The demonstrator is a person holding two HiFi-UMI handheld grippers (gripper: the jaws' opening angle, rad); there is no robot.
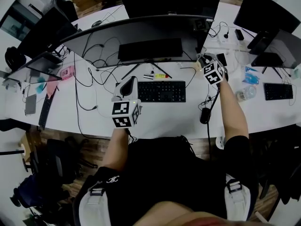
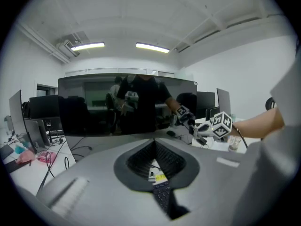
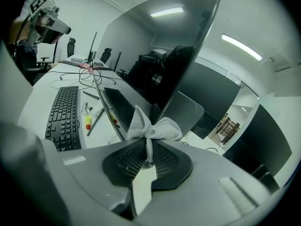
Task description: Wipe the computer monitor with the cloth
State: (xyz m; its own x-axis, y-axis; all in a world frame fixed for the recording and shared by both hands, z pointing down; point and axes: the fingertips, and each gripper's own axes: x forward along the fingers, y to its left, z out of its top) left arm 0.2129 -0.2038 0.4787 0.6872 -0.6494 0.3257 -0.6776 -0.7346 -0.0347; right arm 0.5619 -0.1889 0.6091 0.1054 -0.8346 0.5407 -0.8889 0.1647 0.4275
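white office desk (image 1: 155, 119) below me, with the wide curved black monitor (image 1: 141, 32) standing at its far side. my right gripper (image 3: 149, 149) is clenched on the pale grey terry cloth (image 3: 153, 126), just beside the screen's right edge; my left gripper (image 2: 153, 145) hangs closed on nothing over the black keyboard (image 1: 162, 91). i'd lay the bunched cloth flat on the glass and sweep lightly and level, so the panel doesn't rock.

Left gripper (image 2: 154, 141) jaws together, monitor (image 2: 84, 112) ahead
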